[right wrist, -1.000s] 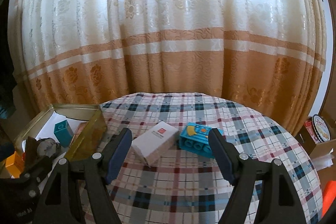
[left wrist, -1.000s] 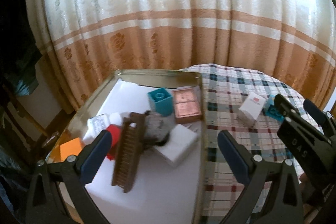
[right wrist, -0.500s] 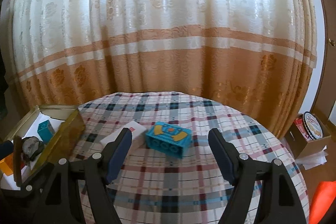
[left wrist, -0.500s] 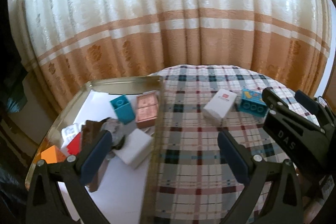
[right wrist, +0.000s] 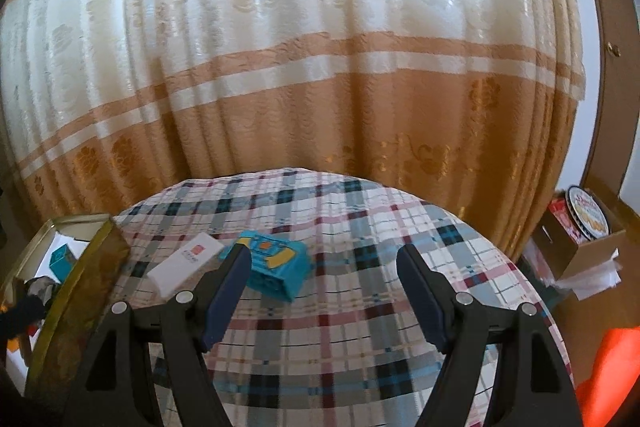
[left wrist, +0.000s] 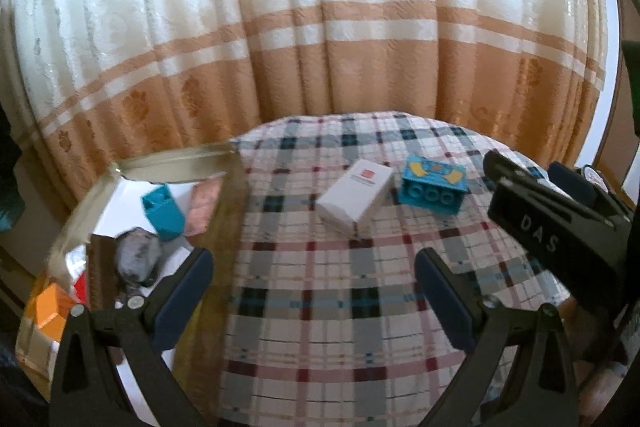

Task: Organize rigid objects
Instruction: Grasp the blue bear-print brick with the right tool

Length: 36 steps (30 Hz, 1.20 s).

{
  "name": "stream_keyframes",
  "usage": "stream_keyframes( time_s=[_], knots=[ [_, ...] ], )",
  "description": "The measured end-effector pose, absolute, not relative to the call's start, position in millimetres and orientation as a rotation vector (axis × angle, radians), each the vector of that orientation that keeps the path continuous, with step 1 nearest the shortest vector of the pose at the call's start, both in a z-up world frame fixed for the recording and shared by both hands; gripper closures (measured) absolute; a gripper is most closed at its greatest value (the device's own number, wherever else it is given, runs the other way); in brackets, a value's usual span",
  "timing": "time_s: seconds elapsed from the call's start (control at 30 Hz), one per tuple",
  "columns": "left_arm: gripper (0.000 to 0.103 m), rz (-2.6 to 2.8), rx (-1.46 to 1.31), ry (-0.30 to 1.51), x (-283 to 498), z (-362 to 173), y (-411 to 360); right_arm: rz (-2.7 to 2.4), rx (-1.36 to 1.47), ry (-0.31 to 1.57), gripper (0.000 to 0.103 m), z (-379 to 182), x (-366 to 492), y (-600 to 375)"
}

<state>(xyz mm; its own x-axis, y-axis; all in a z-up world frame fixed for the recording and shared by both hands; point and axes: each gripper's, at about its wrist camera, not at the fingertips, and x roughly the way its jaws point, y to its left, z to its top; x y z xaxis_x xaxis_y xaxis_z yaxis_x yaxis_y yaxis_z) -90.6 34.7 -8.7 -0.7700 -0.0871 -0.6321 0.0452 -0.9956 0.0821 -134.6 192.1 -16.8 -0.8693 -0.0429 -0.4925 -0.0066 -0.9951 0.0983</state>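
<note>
On the plaid tablecloth a white box lies beside a blue toy brick. My left gripper hovers open in front of them, nothing between its fingers. The right gripper shows at the right edge of the left wrist view. In the right wrist view the white box and blue brick sit just beyond the left fingertip of my right gripper, which is open and holds nothing. A gold tin tray at the left holds a teal block, a copper tile, a grey stone and an orange block.
A cream and tan curtain hangs close behind the round table. The tray's tall wall stands along the table's left side. A cardboard box with packets sits on the floor at the right, and something orange lies near it.
Both grippers have swung to the right across the table. The tray has slid toward the left edge of both views, and the white box and blue brick now sit nearer the left gripper's middle.
</note>
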Motion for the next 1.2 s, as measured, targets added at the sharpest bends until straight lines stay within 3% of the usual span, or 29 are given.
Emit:
stream_keyframes(
  time_s=[0.17, 0.33, 0.6, 0.9, 1.07, 1.2],
  knots=[
    [0.001, -2.896, 1.158, -0.003, -96, -20, 38, -3.022, 0.881, -0.218, 0.026, -22, -145, 209],
    [0.001, -2.87, 1.186, -0.024, -100, -28, 45, -2.968, 0.956, -0.252, 0.026, -28, -157, 211],
    [0.001, -2.829, 1.212, -0.102, -104, -38, 52, -2.825, 0.954, -0.077, 0.026, -29, -180, 185],
    [0.001, -2.796, 1.298, -0.121, -111, -51, 57, -2.657, 1.092, -0.083, 0.026, -45, -211, 172],
    [0.001, -2.773, 1.331, -0.115, -114, -55, 56, -2.615, 1.083, 0.072, 0.026, -46, -219, 156],
    [0.001, -2.761, 1.345, -0.12, -116, -56, 56, -2.535, 1.159, 0.075, 0.026, -55, -230, 151]
  ],
)
